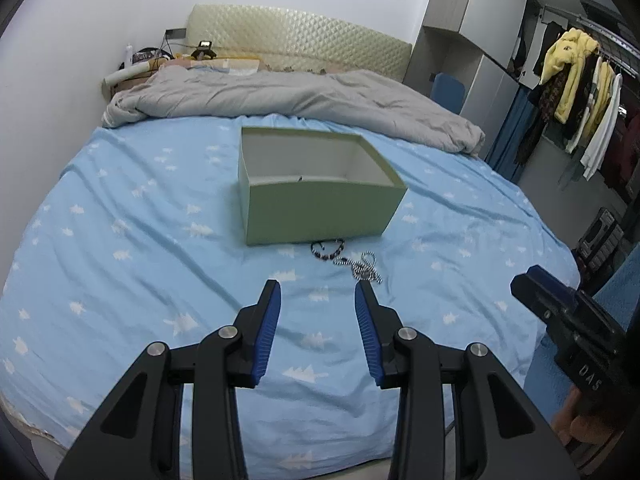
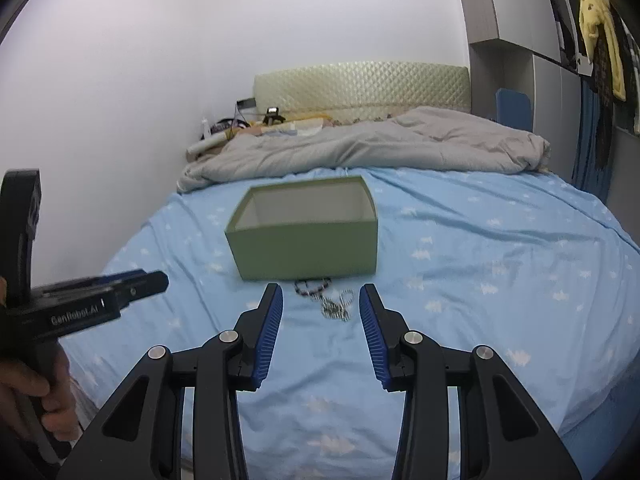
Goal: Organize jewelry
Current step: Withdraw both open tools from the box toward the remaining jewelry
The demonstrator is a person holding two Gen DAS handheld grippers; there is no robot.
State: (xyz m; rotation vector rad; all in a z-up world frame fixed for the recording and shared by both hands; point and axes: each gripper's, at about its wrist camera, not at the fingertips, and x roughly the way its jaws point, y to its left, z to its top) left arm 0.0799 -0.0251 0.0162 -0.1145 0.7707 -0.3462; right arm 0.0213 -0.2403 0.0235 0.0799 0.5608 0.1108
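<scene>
Easily snags bracelet (image 2: 313, 287) while pinching chain (image 2: 336, 307); right gripper (image 2: 320, 300) and left gripper (image 1: 318, 294) part-open, holding nothing.

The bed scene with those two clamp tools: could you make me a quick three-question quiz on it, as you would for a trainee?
1. True or false: the green box on the blue bedsheet has its lid on.
2. Where does the jewelry lie? A) inside the box B) on the sheet just in front of the box C) on the grey blanket
3. Fill in: neither the left gripper nor the right gripper holds anything; both sets of jaws stand ____.

Key
1. False: the box is open on top.
2. B: the beaded bracelet and the silver chain rest on the sheet by the box's near wall.
3. open
</scene>
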